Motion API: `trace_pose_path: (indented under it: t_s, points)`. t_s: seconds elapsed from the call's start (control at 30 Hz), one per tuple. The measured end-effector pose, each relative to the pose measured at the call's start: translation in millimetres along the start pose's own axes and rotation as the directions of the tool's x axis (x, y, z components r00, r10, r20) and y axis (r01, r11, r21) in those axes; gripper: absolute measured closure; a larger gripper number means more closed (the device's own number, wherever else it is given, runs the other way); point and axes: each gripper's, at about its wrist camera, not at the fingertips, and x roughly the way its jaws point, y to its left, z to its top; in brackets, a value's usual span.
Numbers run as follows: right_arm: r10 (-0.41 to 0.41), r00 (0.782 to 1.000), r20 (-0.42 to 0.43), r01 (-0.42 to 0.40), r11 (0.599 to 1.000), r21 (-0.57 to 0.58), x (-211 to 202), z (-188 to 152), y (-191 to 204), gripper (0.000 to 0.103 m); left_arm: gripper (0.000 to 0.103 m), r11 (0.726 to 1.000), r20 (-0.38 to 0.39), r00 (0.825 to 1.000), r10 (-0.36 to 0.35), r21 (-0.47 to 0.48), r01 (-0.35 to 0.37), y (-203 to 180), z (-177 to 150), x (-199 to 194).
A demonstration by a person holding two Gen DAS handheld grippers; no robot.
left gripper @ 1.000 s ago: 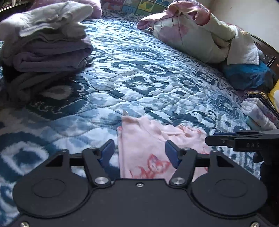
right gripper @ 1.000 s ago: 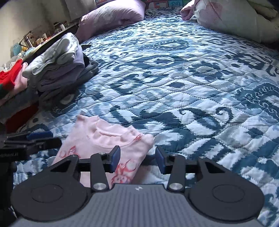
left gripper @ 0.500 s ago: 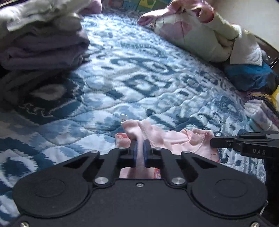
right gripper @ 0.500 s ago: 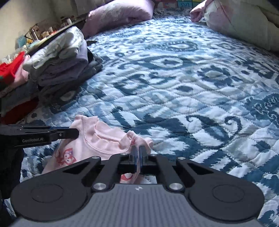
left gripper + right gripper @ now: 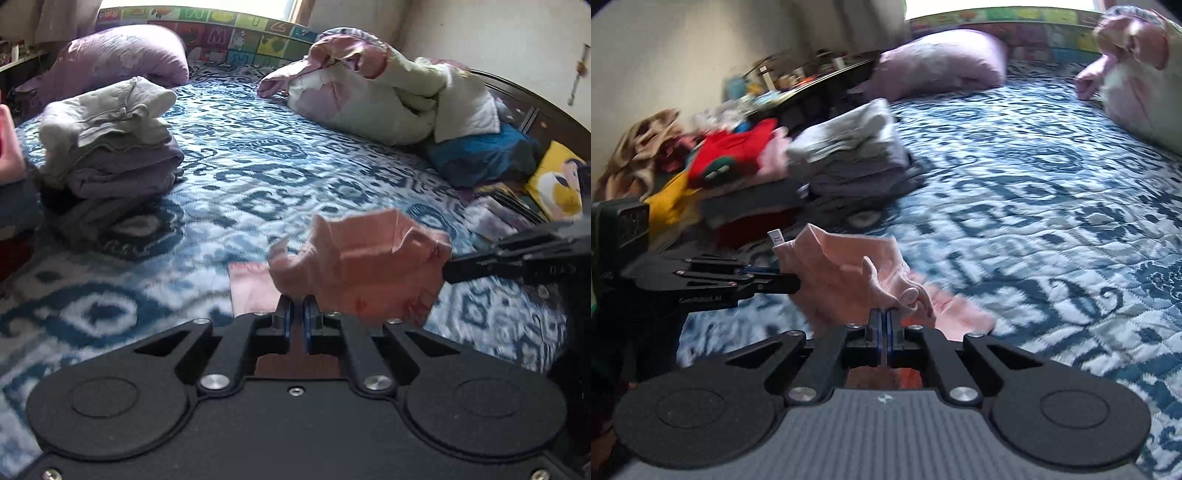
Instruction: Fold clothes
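Shirt: our small pink cotton shirt hangs bunched between both tongs, its bottom on the blue patterned bed quilt.
Left tongs: pinching its left end.
Right tongs: pinching its right end.

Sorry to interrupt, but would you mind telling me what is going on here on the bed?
A person is folding laundry with a hand-held tool in each hand. Both the left tool and the right tool are shut on the same small pink shirt, holding its upper part above the blue patterned quilt while the lower part lies on the bed. A stack of folded clothes sits to the left, so this shirt appears to be mid-fold.
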Motion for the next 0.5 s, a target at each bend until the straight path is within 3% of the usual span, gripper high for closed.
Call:
trace_pose_path:
  t_s: [0.27, 0.5]
  points:
    - [0.056, 0.997, -0.052, -0.06, 0.995, -0.077, -33, -39, 49, 0.1, 0.1, 0.998, -0.031, 0.999, -0.008, 0.066, 0.01, -21, -59, -49]
    - [0.064, 0.983, -0.17, -0.088, 0.987, -0.135, -37, -85, 83, 0.1, 0.1, 0.995, -0.115, 0.993, 0.001, 0.099, 0.01, -29, -109, -65]
